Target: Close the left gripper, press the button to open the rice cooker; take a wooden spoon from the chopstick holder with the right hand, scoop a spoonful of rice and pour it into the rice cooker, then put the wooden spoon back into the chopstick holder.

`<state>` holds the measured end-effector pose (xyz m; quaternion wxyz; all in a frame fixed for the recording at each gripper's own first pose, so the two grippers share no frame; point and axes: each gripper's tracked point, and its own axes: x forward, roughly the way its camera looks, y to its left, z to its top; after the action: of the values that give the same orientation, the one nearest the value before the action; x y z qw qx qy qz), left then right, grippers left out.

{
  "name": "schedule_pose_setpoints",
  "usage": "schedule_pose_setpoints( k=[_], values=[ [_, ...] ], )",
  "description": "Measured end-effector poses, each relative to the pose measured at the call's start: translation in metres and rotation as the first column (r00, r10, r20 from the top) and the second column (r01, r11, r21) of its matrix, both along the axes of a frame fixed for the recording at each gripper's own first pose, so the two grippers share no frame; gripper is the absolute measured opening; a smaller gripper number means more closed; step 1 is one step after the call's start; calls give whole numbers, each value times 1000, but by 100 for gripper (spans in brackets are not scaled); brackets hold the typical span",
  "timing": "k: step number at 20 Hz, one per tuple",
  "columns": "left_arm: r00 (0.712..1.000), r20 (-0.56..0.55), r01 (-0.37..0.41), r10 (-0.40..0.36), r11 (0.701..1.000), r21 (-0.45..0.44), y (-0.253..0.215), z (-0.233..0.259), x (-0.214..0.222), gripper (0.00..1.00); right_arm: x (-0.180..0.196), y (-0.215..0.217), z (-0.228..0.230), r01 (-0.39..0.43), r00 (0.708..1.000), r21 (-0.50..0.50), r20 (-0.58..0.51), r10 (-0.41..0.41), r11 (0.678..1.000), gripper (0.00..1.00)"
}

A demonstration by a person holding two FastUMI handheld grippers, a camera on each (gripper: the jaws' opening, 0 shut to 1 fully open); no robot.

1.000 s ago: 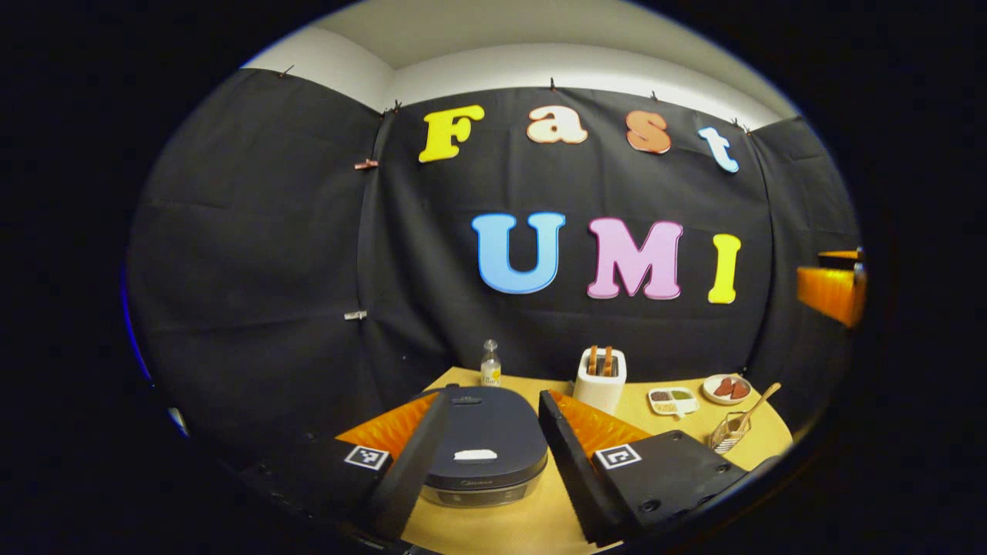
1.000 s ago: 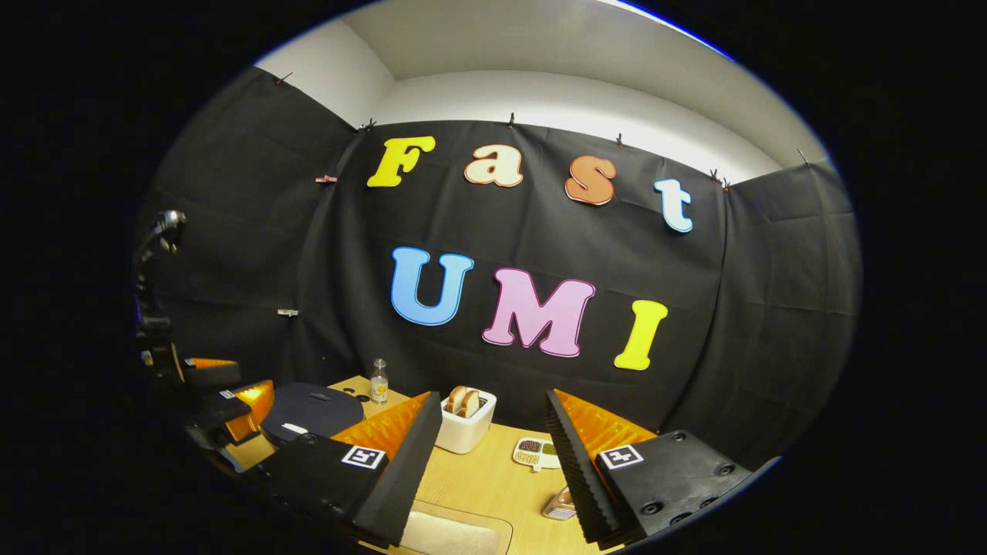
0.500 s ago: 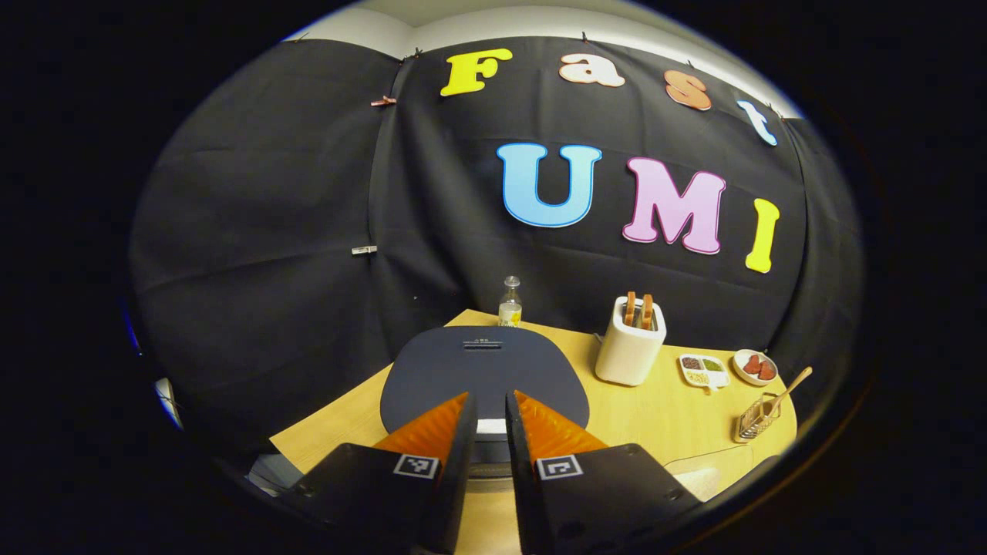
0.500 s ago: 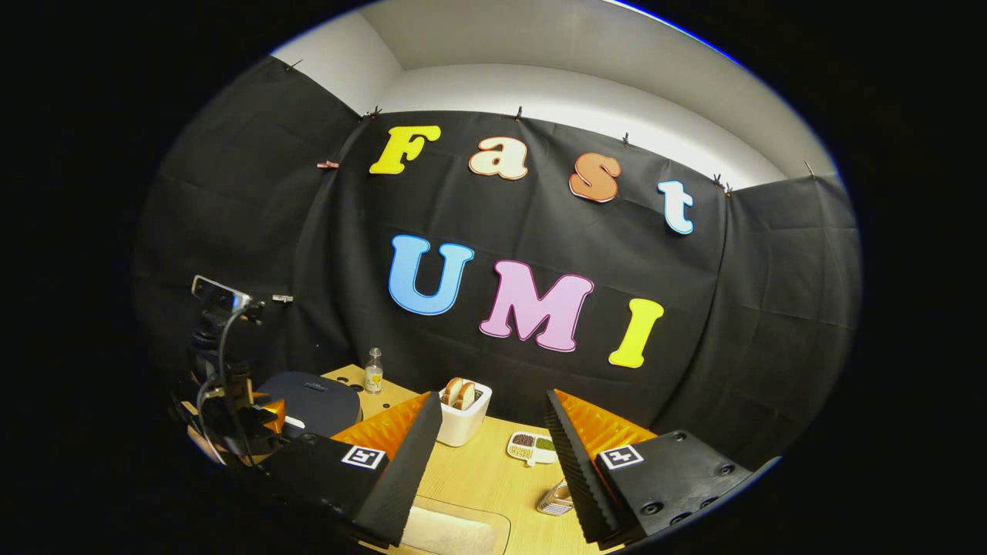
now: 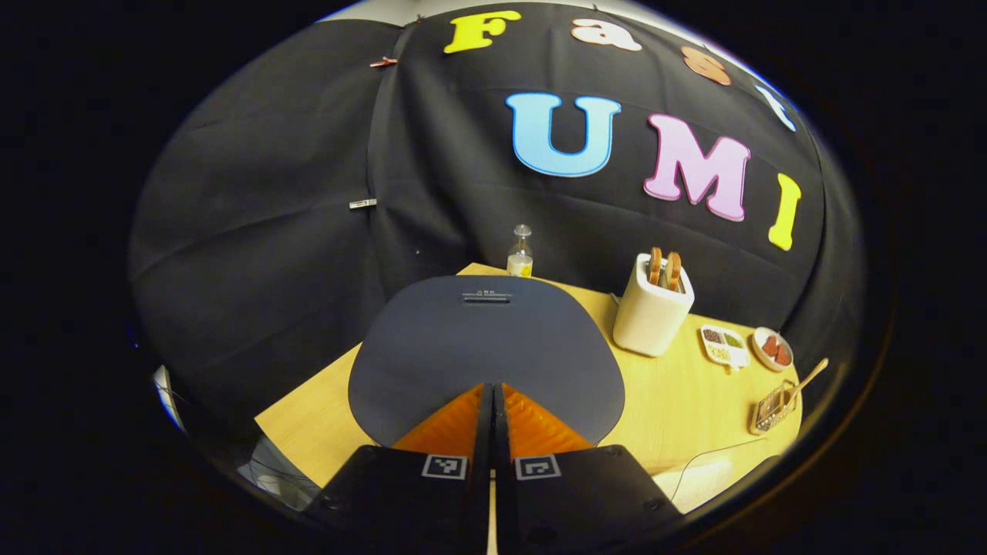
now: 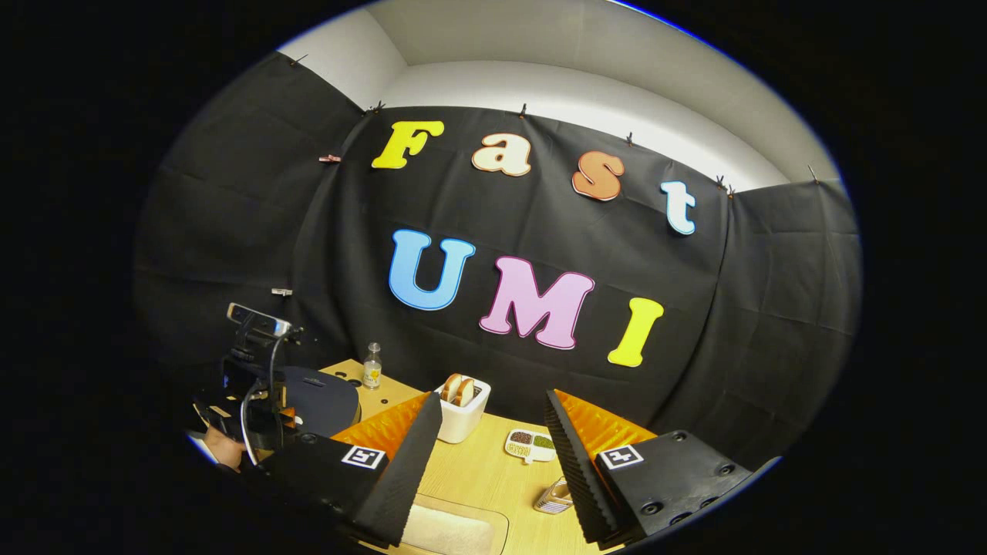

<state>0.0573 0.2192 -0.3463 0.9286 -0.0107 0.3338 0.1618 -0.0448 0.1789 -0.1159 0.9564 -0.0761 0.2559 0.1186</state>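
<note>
The dark rice cooker [image 5: 486,347] has its lid down, and its front button is hidden under my left gripper [image 5: 491,390], which is shut with nothing between the fingers, tips over the lid's front edge. In the right gripper view a hand holds the left gripper [image 6: 266,408] over the rice cooker [image 6: 324,395]. At the table's right end, the wooden spoon [image 5: 806,378] stands in the wire chopstick holder [image 5: 769,407]. My right gripper [image 6: 492,408] hangs open above the table, with the chopstick holder [image 6: 554,498] low beside its right finger. A box of rice [image 6: 447,532] lies below it.
A white toaster [image 5: 652,307] with bread stands right of the cooker, a small bottle [image 5: 521,251] behind it. A divided seasoning dish [image 5: 722,345] and a small plate [image 5: 773,348] sit near the holder. The black cloth wall closes the back of the wooden table [image 5: 686,401].
My left gripper went from open to shut while moving forward and tilting down over the cooker's front. The right gripper stayed open and barely moved.
</note>
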Motion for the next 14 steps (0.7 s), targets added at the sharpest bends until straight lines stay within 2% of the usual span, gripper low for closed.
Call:
schedule_pose_setpoints(
  k=[5,8,12,14],
  values=[
    [999,-35,-31,30,999,-31,2,-1,-2,8,1,-1,3,-2,1000,5,6,2,1000,85],
    [998,-67,-15,16,1000,18,1,-3,-10,7,0,-8,0,10,1000,8,1,-10,1000,85],
    [998,-50,-31,33,999,36,2,1,-10,7,0,-20,1,33,999,15,-6,-33,999,85],
    [999,-8,-51,51,999,1,2,11,-10,7,3,-29,4,46,999,13,5,-46,999,85]
  ],
)
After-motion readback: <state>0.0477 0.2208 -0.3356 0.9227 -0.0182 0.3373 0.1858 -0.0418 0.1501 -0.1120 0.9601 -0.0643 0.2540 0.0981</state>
